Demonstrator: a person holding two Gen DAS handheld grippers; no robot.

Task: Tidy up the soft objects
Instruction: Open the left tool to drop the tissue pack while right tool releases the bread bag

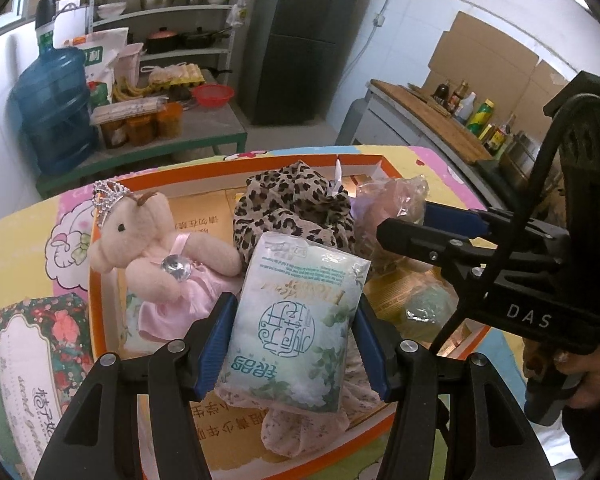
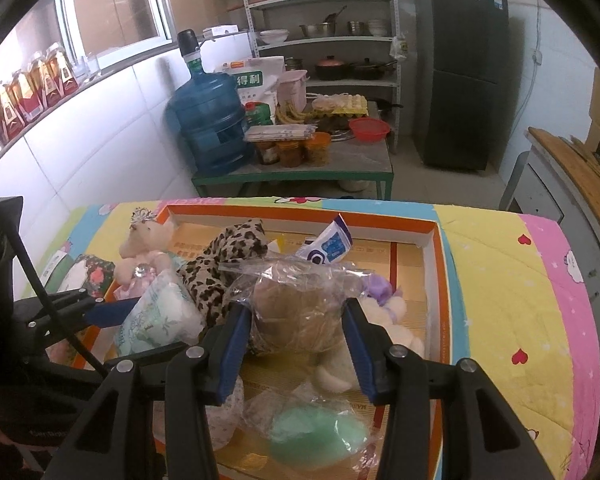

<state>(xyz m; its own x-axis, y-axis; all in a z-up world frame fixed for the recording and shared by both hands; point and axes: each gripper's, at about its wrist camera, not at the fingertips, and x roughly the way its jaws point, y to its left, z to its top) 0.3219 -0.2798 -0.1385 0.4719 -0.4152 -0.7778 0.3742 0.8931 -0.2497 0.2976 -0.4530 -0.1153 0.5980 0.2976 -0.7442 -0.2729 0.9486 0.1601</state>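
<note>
Above the orange box [image 1: 96, 280], left gripper [image 1: 296, 336] grasps the tissue pack [image 1: 300, 320], right gripper [image 2: 296, 328] the bagged plush [image 2: 296, 312]; next, lower both and release at 12 o'clock.

- The left gripper [image 1: 294, 344] points forward and steeply down, its two blue-padded fingers [image 1: 214, 344] standing roughly upright and pressed against the two sides of a pale tissue pack [image 1: 296, 320] held between them.
- The right gripper [image 2: 296, 344] also tilts forward and down, with blue pads [image 2: 232, 348] closed against either side of a bagged brown soft toy [image 2: 300, 312].
- In the left camera's view, the right gripper enters from the right edge, with a hand [image 1: 576, 376] wrapped around its handle low at the right.
- In the right camera's view, the left gripper reaches in from the left edge, just beside the right one.
</note>
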